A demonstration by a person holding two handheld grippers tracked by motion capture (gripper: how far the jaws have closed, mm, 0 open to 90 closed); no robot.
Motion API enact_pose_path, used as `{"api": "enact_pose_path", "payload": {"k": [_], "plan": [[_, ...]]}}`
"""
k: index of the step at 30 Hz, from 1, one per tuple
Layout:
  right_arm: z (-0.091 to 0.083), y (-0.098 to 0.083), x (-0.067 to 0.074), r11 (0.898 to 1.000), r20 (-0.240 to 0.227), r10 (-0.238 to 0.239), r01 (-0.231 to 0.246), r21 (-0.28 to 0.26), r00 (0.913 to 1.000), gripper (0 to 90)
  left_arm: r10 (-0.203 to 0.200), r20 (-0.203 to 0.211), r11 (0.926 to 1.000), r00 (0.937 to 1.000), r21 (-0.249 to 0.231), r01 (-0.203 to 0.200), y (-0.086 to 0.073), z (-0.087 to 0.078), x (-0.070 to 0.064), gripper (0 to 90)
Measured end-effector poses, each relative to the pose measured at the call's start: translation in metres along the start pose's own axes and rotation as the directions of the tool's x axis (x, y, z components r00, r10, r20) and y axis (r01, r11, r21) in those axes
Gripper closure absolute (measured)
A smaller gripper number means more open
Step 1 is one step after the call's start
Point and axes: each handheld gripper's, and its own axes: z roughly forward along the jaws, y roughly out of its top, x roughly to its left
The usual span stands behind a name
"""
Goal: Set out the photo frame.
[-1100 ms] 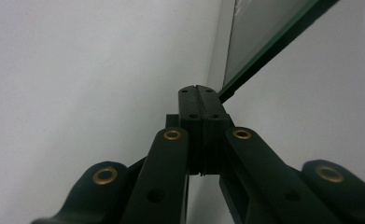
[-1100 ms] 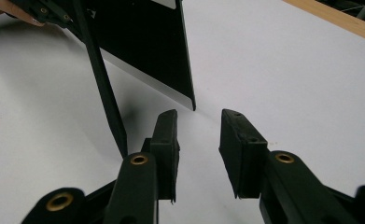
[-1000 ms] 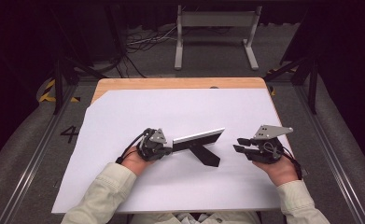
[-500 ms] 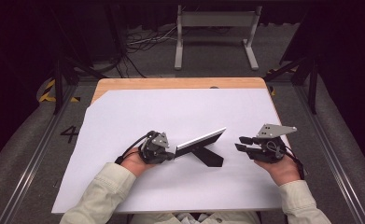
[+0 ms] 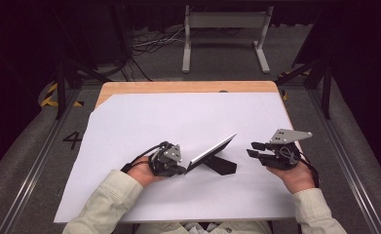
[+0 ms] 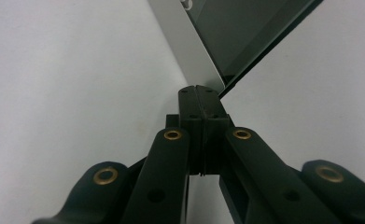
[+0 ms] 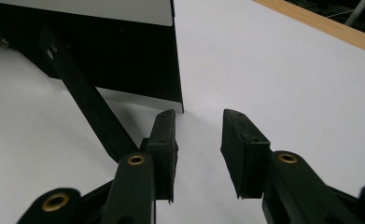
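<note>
White tabletop [image 5: 144,122]: left claw [image 6: 200,95] clenches frame corner [image 6: 213,74]; right claw [image 7: 198,135] gapes, released.

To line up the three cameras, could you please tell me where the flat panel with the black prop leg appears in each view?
High view: the panel stands tilted at centre, between the left gripper and the right gripper.
Left gripper view: top centre, running to the upper right, its corner at the shut jaws.
Right gripper view: upper left, its prop leg slanting down.
Shared landmark: the white sheet under it.
</note>
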Motion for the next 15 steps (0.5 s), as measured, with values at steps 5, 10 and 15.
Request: {"api": "enact_pose_path", "payload": {"k": [5,10,15], "plan": [[-0.001,0.0,0.0,1.0,0.002,0.002,-0.002,-0.001,1.0,65.0,0.027,0.036,0.9996,0.999,0.01,-0.027,0.003,0.002,-0.005,90.0],[-0.002,0.0,-0.001,1.0,0.005,0.003,-0.003,-0.002,1.0,64.9,0.042,0.066,0.9989,0.9969,0.019,-0.043,0.007,0.004,-0.01,90.0],[-0.003,0.0,0.0,1.0,0.006,0.003,-0.003,-0.004,1.0,64.9,0.048,0.111,0.9986,0.9927,0.019,-0.05,0.011,0.008,-0.014,90.0]]}}
